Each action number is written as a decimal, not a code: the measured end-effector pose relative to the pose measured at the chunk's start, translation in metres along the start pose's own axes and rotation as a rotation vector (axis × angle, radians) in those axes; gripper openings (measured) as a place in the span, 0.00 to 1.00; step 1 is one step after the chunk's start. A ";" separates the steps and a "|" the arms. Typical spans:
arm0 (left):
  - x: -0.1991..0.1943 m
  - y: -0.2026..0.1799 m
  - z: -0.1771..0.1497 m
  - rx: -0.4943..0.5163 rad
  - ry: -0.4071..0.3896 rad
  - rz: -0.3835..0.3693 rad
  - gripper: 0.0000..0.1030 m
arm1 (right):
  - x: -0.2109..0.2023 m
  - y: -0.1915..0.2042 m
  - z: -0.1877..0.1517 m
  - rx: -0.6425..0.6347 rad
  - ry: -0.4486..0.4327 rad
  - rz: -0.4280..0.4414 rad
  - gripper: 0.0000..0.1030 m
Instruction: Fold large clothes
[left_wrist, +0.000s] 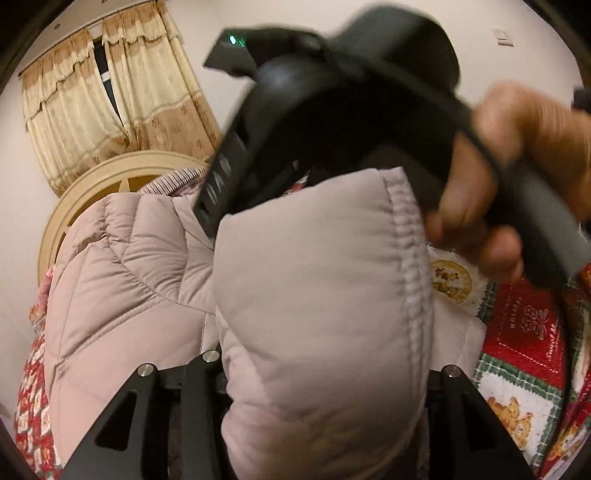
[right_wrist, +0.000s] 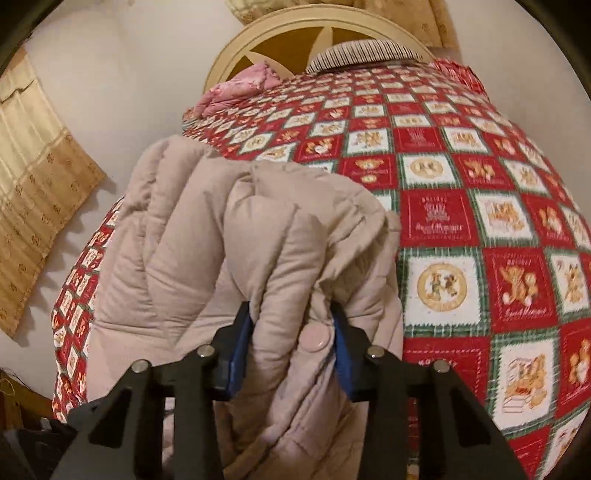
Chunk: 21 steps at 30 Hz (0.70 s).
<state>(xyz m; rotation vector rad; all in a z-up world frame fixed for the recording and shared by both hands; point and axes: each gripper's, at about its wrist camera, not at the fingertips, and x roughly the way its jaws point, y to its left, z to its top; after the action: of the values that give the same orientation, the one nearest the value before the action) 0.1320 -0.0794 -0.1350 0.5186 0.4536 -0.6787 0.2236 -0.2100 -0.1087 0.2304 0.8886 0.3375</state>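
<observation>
Pinching a thick fold of the pink puffer jacket (right_wrist: 258, 266) (near its snap button (right_wrist: 316, 339)) between my right gripper (right_wrist: 291, 343) pads, I see it bulging through my left gripper (left_wrist: 325, 369), grip unclear, on the quilt (right_wrist: 480, 221) toward nine o'clock.

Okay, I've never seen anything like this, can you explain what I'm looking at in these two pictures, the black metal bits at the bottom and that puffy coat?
There is no robot: a person holds a hand-held gripper in each hand, each carrying a wide-angle camera looking along its jaws. The black bars at the bottom are those grippers.

The right gripper, in its own camera's view, has blue pads squeezing a bunched fold of a pale pink puffer coat beside a snap button. In the left camera's view, padded coat fills the left gripper; whether it grips is unclear. Above, blurred, a hand holds the other gripper.

The coat lies on a bed with a red patchwork bedspread and a round headboard.
</observation>
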 end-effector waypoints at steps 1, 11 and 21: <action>-0.002 0.001 0.001 -0.006 0.016 -0.002 0.43 | 0.005 -0.002 -0.004 0.003 0.000 -0.006 0.42; -0.056 0.009 -0.005 0.025 0.065 0.008 0.52 | 0.016 -0.013 -0.024 0.120 -0.038 0.046 0.45; -0.117 0.139 0.001 -0.449 -0.006 -0.143 0.62 | 0.013 -0.019 -0.034 0.191 -0.076 0.075 0.45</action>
<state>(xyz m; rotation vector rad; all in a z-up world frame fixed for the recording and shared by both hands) 0.1466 0.0667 -0.0287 0.0603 0.6218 -0.6891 0.2082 -0.2205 -0.1449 0.4518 0.8393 0.3117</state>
